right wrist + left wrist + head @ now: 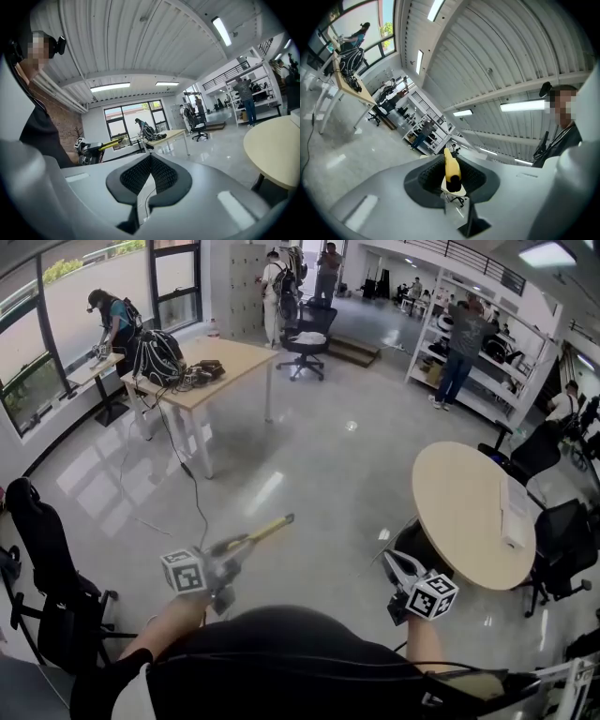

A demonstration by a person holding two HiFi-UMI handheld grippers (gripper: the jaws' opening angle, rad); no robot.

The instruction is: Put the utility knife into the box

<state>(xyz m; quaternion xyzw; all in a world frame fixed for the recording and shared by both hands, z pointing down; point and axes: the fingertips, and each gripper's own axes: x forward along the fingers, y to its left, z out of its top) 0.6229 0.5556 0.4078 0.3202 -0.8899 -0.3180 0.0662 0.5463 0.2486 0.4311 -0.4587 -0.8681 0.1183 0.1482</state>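
Utility knife (265, 529) is found clamped in the left gripper (232, 552) at the near left, its yellow body projecting past the fingertips toward the far right, roughly level above the grey floor (309, 474). In the left gripper view the jaws are seen narrowly parted, both ribbed pads (427, 177) pressed against the knife's sides. Right gripper (397, 566) is held at the near right beside the round table (459, 512), well apart from the knife, jaws drawn together on nothing.
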